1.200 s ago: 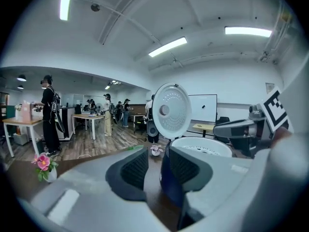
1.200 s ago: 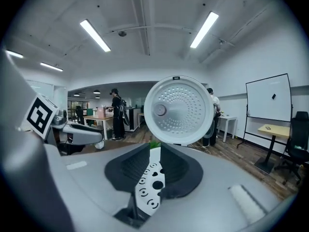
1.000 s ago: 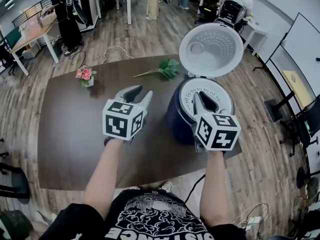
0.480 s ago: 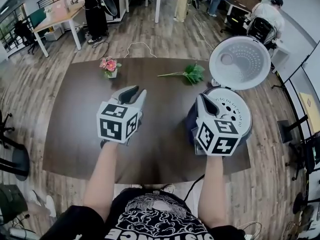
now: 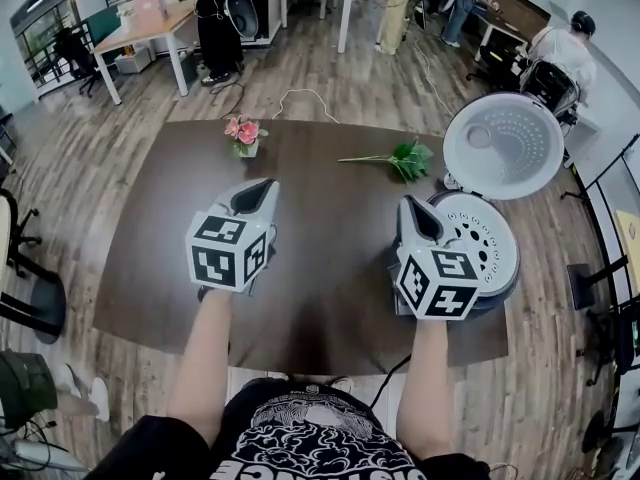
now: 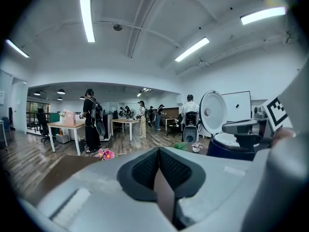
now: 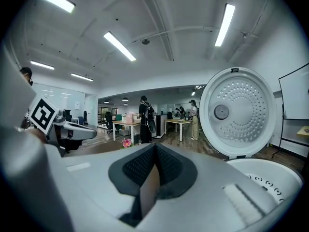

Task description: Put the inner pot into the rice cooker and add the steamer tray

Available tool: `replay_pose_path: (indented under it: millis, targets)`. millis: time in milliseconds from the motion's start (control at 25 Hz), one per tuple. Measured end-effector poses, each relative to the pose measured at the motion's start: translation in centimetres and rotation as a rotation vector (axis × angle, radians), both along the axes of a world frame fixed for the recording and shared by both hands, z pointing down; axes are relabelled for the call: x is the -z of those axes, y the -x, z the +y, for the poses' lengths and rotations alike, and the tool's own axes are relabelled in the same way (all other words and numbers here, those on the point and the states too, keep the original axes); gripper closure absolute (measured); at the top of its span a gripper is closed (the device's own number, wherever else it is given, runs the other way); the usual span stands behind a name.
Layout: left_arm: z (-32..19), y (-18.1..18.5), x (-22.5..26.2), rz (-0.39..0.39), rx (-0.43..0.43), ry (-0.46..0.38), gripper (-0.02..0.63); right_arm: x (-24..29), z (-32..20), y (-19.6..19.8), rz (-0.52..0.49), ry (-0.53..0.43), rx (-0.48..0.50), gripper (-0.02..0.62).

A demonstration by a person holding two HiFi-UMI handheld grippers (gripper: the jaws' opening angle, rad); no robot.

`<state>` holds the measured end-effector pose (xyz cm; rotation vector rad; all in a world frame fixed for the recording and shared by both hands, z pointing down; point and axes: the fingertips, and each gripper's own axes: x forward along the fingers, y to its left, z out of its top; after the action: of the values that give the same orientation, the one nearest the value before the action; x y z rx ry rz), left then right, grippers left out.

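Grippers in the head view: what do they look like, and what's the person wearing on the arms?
Both the left gripper and right gripper have light grey, tapered plastic jaws lined with black ribbed pads. Each carries a white cube printed with black square markers. The forearms are unsleeved; the shirt is black with white print.

Bare table (image 5: 330, 238) between, rice cooker (image 5: 505, 148) right
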<state>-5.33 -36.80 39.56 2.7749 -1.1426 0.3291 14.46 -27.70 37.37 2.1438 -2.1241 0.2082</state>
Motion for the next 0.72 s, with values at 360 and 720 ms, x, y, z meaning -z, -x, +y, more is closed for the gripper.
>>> replay_pose_path:
  millis: [360, 720]
  targets:
    - [-0.5, 1.0, 0.3, 0.017, 0.001, 0.013, 0.601, 0.0, -0.7, 0.7, 0.006, 0.006, 0.009, 0.595]
    - [-0.1, -0.3, 0.3, 0.015, -0.024, 0.021, 0.601, 0.1, -0.3, 0.1, 0.003, 0.012, 0.005, 0.595]
